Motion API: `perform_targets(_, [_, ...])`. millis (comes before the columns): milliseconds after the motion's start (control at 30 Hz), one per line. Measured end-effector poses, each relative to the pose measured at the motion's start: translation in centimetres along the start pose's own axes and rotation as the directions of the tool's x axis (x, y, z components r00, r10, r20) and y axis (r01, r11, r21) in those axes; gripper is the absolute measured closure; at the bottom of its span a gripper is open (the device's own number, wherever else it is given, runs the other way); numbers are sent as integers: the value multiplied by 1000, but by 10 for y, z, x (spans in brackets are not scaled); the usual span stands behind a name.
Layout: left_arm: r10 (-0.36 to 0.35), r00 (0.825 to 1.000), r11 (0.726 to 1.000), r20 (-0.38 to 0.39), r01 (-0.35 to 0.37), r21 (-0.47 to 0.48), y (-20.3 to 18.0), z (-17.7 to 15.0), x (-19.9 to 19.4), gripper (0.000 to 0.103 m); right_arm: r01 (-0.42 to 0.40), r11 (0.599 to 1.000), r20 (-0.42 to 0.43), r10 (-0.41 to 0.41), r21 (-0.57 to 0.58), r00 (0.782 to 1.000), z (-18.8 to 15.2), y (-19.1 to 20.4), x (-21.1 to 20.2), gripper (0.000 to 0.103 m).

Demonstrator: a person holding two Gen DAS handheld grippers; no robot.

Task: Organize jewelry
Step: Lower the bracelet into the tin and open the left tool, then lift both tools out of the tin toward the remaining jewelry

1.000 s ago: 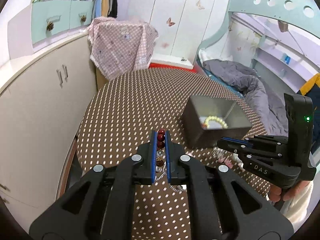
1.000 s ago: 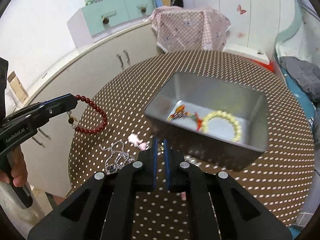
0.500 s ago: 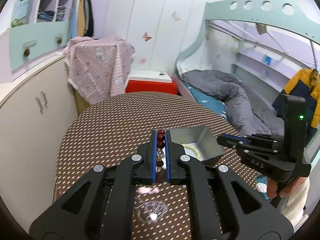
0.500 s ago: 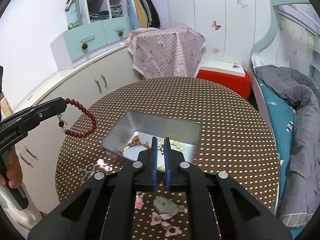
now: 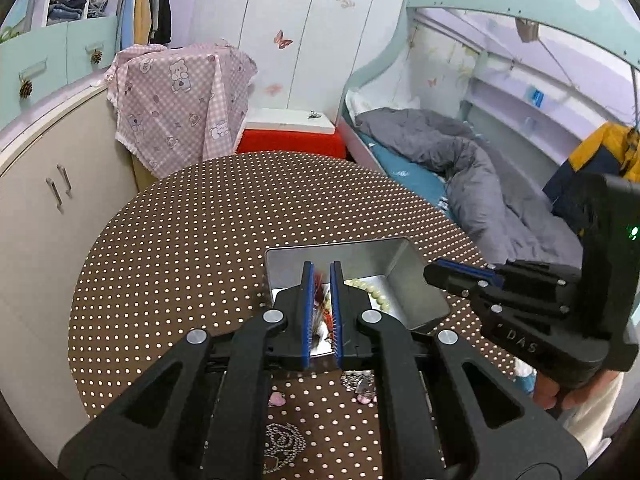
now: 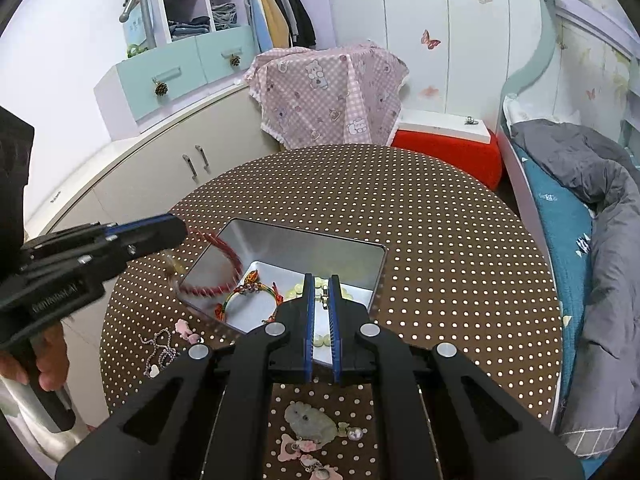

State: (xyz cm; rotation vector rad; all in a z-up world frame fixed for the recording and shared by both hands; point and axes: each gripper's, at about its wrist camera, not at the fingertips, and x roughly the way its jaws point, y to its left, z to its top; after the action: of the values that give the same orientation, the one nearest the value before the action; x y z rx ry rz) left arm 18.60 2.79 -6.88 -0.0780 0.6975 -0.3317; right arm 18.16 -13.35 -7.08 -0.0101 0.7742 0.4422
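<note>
Red bead bracelet (image 6: 216, 268), dropping from parted left gripper (image 5: 321, 312) jaws at centre-left, could snag the tin's (image 6: 376, 276) rim; right gripper (image 6: 321, 316) jaws nearly together, empty.

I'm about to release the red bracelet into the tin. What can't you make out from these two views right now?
- Red bead bracelet: motion-blurred in the right wrist view; in the left wrist view the left gripper hides most of it.
- Tin floor: near part covered by the right gripper.
- Pale bead bracelet: partly behind fingers in both views.
- Silver chain: cut off behind the gripper body, left wrist view.
</note>
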Motion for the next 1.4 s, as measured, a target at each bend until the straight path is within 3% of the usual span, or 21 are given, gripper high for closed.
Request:
perform_targets(33, [2,1000,1000,-6,-1,4,0,0,1,90,-1,1000,-1,1,-5,1000,1,0,1,96])
perform_targets(67, [2,1000,1000,-10,-2,2,1,0,1,61,4,1000,0,-4,-8,1000,1,1,2,95])
perform_targets(100, [10,1000,1000,-4,-10,-9,2,0,1,18,5,1000,-2,-5,-8,1000,2,0,3,92])
perform_targets(133, [20,999,999,27,-19,-34,4,0,-3,16,6,1000,-2,-6,-9,1000,1,0,3,85])
perform_targets(167, [21,999,999,48,-19,-51,7,-1,-7,16,12,1000,1,-12,-6,1000,1,-1,2,78])
perform_targets(233, [20,998,998,52,-17,-57,8,-1,-11,16,32,1000,9,-32,1,999,0,-4,1,43])
perform_targets(333, [63,997,997,35,-62,-49,11,-2,-9,16,43,999,22,-43,6,999,-1,-7,-2,42])
perform_targets(933, [109,994,991,0,-109,-75,22,-15,-13,15,66,998,18,-66,20,998,-12,-11,-8,42])
perform_targets(1100, [148,989,984,-17,-149,-95,28,-24,-19,15,81,997,11,-81,3,997,-16,-2,-8,29])
perform_targets(1167, [165,986,981,-27,-167,-99,31,-28,-22,15,91,996,11,-91,-6,996,-18,3,-8,17])
perform_targets(1400, [193,980,979,-42,-195,-62,33,-56,-35,13,93,994,12,-92,-55,996,-25,17,-8,9])
